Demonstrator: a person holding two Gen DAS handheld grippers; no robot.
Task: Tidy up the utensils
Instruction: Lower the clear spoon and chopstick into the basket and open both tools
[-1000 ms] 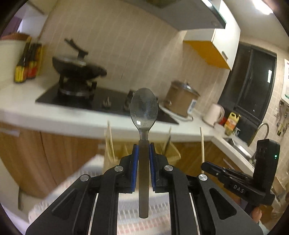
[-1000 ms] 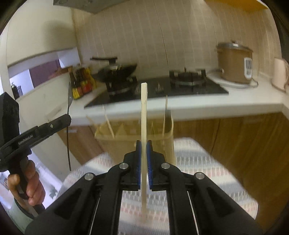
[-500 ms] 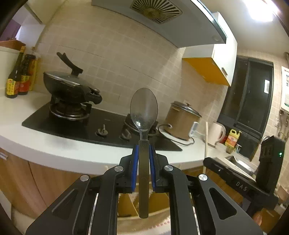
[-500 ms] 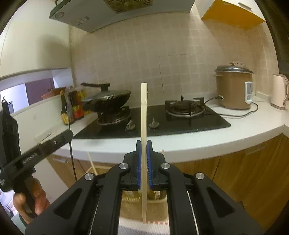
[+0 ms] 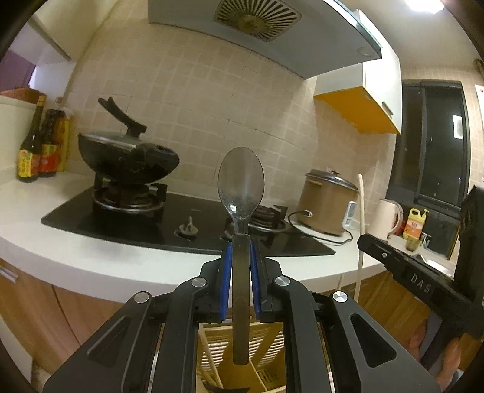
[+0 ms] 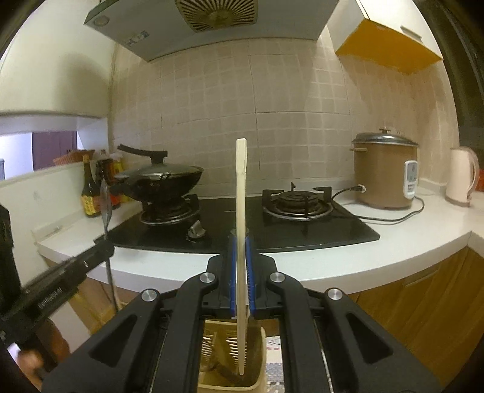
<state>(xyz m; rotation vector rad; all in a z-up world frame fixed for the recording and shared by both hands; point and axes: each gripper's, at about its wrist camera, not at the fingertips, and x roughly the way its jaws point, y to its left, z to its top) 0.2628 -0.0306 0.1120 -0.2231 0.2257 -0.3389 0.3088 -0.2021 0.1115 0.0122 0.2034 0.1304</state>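
My left gripper (image 5: 240,257) is shut on a dark spoon (image 5: 241,184), held upright with the bowl up. My right gripper (image 6: 241,251) is shut on a pale wooden chopstick (image 6: 241,193), also upright. A yellow slatted utensil holder sits low between the fingers in both views (image 5: 242,356) (image 6: 230,356), under the lower ends of the spoon and chopstick. The right gripper with its chopstick (image 5: 360,217) shows at the right of the left wrist view. The left gripper with the spoon (image 6: 106,205) shows at the left of the right wrist view.
A white counter (image 6: 393,248) holds a black gas hob (image 6: 302,223), a wok (image 6: 163,181), sauce bottles (image 5: 39,154), a brown rice cooker (image 6: 384,175) and a kettle (image 6: 461,173). Wooden cabinet doors (image 6: 429,308) stand below. A range hood (image 5: 257,21) hangs above.
Both grippers have tilted upward and risen. The holder has dropped to the bottom of both views, and the counter and wall fill them. Spoon and chopstick stay gripped.
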